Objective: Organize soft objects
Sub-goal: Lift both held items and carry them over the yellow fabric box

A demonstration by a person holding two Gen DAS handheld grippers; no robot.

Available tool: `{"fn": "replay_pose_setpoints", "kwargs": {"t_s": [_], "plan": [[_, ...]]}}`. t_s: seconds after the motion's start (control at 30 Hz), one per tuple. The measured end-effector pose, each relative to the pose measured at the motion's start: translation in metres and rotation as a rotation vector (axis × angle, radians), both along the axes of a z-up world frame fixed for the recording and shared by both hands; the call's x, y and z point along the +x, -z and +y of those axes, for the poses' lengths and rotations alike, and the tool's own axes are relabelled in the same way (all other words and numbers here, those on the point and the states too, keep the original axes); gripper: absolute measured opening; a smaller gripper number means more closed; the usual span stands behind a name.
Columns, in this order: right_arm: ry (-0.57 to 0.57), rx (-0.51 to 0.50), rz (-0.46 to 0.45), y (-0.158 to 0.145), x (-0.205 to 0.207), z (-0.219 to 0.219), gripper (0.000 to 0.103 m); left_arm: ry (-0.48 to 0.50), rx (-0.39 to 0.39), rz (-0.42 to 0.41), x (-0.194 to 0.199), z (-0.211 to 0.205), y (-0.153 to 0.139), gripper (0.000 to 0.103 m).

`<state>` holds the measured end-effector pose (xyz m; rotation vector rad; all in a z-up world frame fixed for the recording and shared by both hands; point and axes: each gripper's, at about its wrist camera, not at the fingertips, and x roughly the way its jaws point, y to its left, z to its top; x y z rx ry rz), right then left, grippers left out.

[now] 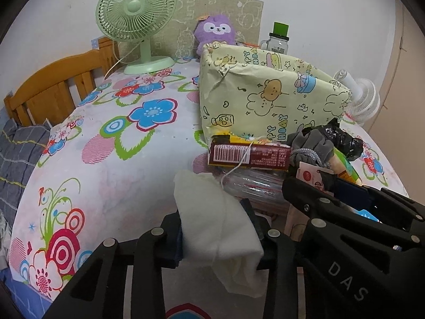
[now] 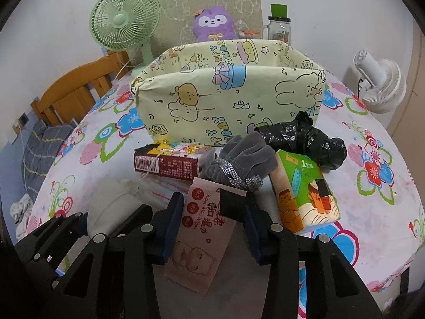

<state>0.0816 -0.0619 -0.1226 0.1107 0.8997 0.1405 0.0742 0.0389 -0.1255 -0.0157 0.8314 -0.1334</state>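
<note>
A pale yellow cartoon-print box [image 1: 268,98] [image 2: 228,98] stands open on the flowered table. In front of it lie a dark red carton [image 2: 170,163], a grey drawstring pouch [image 2: 239,156], a black plastic bag [image 2: 305,138], a green-orange tissue pack [image 2: 305,191] and a pink wet-wipes pack [image 2: 204,239]. My left gripper [image 1: 215,236] is shut on a white soft cloth [image 1: 220,226]. My right gripper [image 2: 212,223] is open, its fingers either side of the wipes pack. The right gripper also shows in the left wrist view [image 1: 345,212].
A green desk fan [image 1: 138,21] and a purple plush [image 1: 215,30] stand at the back, with a green-lidded jar [image 1: 279,40]. A white fan [image 2: 379,85] is at the right edge. A wooden bed frame [image 1: 58,85] is to the left. Clear plastic packaging [image 1: 252,186] lies under the carton.
</note>
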Motion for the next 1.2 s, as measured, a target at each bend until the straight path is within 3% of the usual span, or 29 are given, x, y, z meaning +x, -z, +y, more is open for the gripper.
{"fn": "replay_pose_setpoints", "kwargs": {"t_s": [1.2], "plan": [[0.054,0.034,-0.133,-0.070,-0.013,-0.033,0.045,0.029,0.001,-0.126,-0.011,-0.028,-0.073,0.035]]}}
